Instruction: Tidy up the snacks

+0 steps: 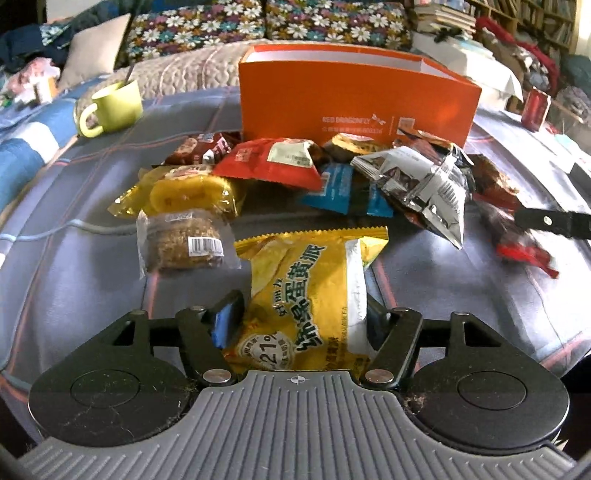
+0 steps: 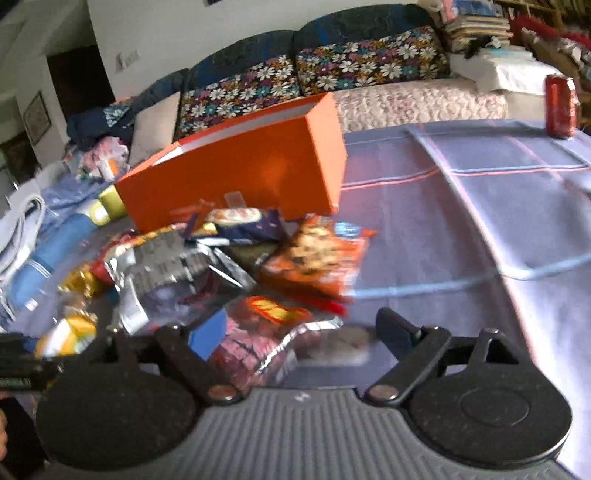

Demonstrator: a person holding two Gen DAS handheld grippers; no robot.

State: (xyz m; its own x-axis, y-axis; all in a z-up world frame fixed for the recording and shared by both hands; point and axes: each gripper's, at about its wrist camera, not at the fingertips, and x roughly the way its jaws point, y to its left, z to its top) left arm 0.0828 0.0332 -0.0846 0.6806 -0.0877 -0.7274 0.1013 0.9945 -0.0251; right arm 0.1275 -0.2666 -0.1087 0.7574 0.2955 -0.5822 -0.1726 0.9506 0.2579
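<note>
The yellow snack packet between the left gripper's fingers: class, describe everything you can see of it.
The yellow snack packet is a glossy foil pouch with green Chinese lettering, a white side panel and a zigzag-cut top edge. It looks sealed and puffy, and lies lengthways between the fingers of the left gripper, which press on both its sides. Its far end points towards the snack pile; whether it rests on the tablecloth cannot be told.

Sofa (image 2: 369, 55) with floral cushions (image 1: 332, 22) at 12 o'clock, behind the grey-blue tablecloth (image 2: 461, 221). Bookshelves (image 1: 535, 18) at 1 o'clock. White wall (image 2: 147, 29) at 11 o'clock.
</note>
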